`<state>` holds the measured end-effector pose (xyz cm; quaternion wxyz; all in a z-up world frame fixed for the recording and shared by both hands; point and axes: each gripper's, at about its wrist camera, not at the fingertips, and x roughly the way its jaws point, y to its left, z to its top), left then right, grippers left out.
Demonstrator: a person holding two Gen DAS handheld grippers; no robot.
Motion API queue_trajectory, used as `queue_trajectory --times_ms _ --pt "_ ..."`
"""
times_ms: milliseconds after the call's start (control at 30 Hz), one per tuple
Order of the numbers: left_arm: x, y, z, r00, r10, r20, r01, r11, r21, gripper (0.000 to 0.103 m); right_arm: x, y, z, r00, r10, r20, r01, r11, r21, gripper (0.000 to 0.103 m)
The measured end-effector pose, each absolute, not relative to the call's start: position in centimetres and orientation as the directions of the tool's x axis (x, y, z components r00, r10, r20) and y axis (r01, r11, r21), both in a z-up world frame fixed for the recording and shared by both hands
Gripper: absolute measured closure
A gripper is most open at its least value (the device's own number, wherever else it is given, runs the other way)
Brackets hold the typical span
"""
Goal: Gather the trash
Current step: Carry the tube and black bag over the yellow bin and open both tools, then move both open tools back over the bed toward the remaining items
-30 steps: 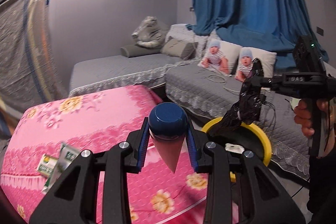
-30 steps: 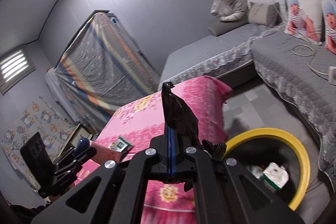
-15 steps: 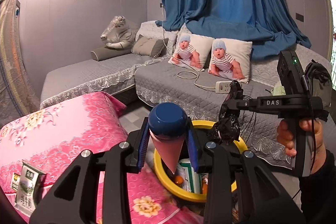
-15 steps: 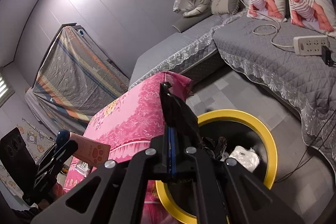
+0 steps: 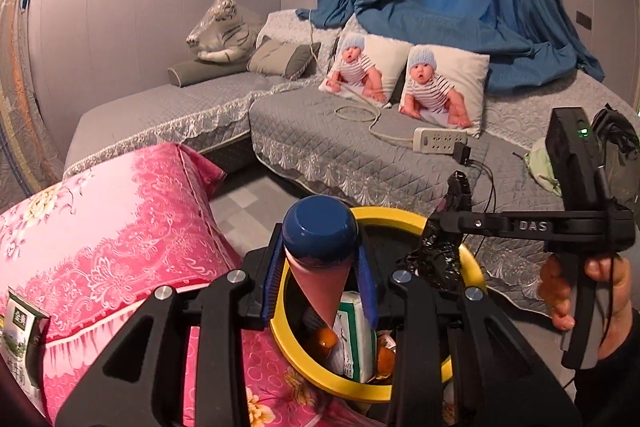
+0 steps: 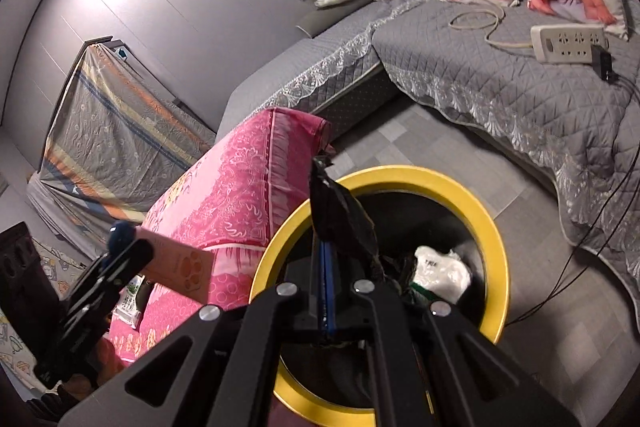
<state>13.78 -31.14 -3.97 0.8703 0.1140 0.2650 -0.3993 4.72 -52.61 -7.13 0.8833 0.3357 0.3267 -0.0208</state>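
Note:
My left gripper (image 5: 320, 275) is shut on a pink tube with a blue cap (image 5: 319, 247), held just above the near rim of a yellow-rimmed trash bin (image 5: 404, 215). The bin holds a green-and-white carton (image 5: 352, 331) and orange bits. My right gripper (image 6: 326, 291) is shut on a crumpled black plastic bag piece (image 6: 340, 215) over the yellow-rimmed bin (image 6: 460, 187), where white wrapping (image 6: 440, 271) lies. The right gripper (image 5: 444, 227) also appears at the right of the left wrist view, and the left gripper with the tube (image 6: 176, 263) at the left of the right wrist view.
A table under a pink flowered cloth (image 5: 120, 227) stands left of the bin, with a green-and-white carton (image 5: 20, 339) lying on it. Behind runs a grey quilted sofa (image 5: 340, 147) with baby-print pillows, a power strip (image 5: 440, 139) and trailing cables.
Both grippers have moved right and down from over the pink table to over the yellow bin. Each keeps its hold, on the tube and on the black bag piece.

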Motion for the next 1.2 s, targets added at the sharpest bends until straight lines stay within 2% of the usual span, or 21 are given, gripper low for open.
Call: queue_trajectory --times_ms 233,467,500,600,633,667,700,733,767,967,1100,1133,1200 --pt "15.2 -33.5 -6.7 0.533 -0.597 -0.600 0.743 0.669 -0.006 0.072 4.9 -52.9 -8.2 0.769 0.170 -0.616 0.280 0.776 0.565 0.102" --pt "17.1 -33.8 -9.3 0.476 -0.593 -0.649 0.735 0.673 -0.076 0.071 5.0 -53.9 -9.3 0.744 0.144 -0.652 0.339 0.759 0.555 0.102" --pt "17.3 -33.7 -9.5 0.470 -0.590 -0.657 0.731 0.677 -0.085 0.068 5.0 -54.0 -9.5 0.742 0.140 -0.656 0.348 0.755 0.556 0.102" --pt "17.8 -33.3 -9.4 0.488 -0.575 -0.656 0.710 0.699 -0.084 0.041 5.0 -54.3 -9.6 0.733 0.134 -0.667 0.364 0.751 0.551 0.102" --pt "18.0 -33.1 -9.2 0.496 -0.575 -0.651 0.706 0.703 -0.084 0.039 5.1 -54.3 -9.7 0.729 0.132 -0.672 0.368 0.752 0.547 0.101" --pt "18.1 -32.9 -9.0 0.500 -0.574 -0.649 0.703 0.706 -0.084 0.037 5.1 -54.3 -9.7 0.725 0.136 -0.675 0.370 0.751 0.547 0.092" --pt "18.2 -32.6 -8.7 0.504 -0.573 -0.646 0.696 0.712 -0.088 0.028 5.1 -54.3 -9.7 0.725 0.139 -0.675 0.370 0.747 0.552 0.073" --pt "18.4 -32.2 -8.5 0.513 -0.571 -0.641 0.685 0.722 -0.096 0.023 5.0 -54.3 -9.6 0.728 0.136 -0.673 0.372 0.746 0.553 0.064" --pt "18.6 -31.7 -8.3 0.520 -0.571 -0.635 0.672 0.733 -0.108 0.023 5.0 -54.3 -9.5 0.731 0.129 -0.670 0.371 0.749 0.549 0.059" --pt "19.8 -28.2 -5.8 0.569 -0.560 -0.602 0.610 0.778 -0.147 0.023 4.7 -53.1 -7.4 0.751 0.099 -0.652 0.350 0.778 0.521 0.059" --pt "20.6 -23.2 -2.8 0.666 -0.516 -0.540 0.514 0.841 -0.169 0.016 4.7 -51.3 -4.9 0.779 0.096 -0.620 0.304 0.806 0.507 0.058" --pt "20.7 -22.0 -2.1 0.690 -0.501 -0.522 0.495 0.853 -0.164 0.015 4.8 -50.8 -4.3 0.786 0.096 -0.611 0.291 0.814 0.503 0.057" --pt "20.3 -19.1 -0.7 0.748 -0.454 -0.484 0.452 0.883 -0.128 0.014 5.1 -49.5 -3.1 0.800 0.104 -0.591 0.256 0.832 0.493 0.046"
